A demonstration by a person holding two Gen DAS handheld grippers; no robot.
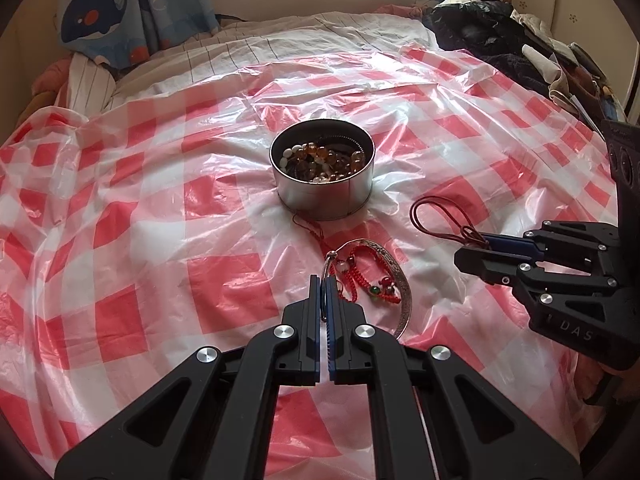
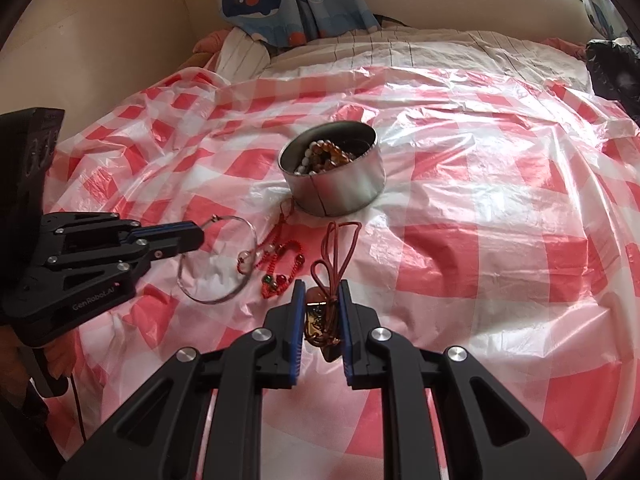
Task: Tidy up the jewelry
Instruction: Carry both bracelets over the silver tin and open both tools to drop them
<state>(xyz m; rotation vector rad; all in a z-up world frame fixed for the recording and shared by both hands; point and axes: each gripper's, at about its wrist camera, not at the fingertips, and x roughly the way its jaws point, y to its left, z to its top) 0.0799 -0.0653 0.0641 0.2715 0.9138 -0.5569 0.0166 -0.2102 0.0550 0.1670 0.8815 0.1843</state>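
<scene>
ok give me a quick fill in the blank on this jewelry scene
1. The round tin holds ____ bracelets.
2. The left gripper is shut on the thin ____ bangle.
3. The right gripper holds a brown pendant on a dark red ____.
4. The plastic sheet is checked white and ____.

Missing words: beaded; silver; cord; red

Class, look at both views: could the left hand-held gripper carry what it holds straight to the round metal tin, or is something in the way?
Probably yes. The left hand-held gripper, shut on the silver bangle, faces the tin over bare checked plastic sheet. Only a thin red cord lies between.
</scene>
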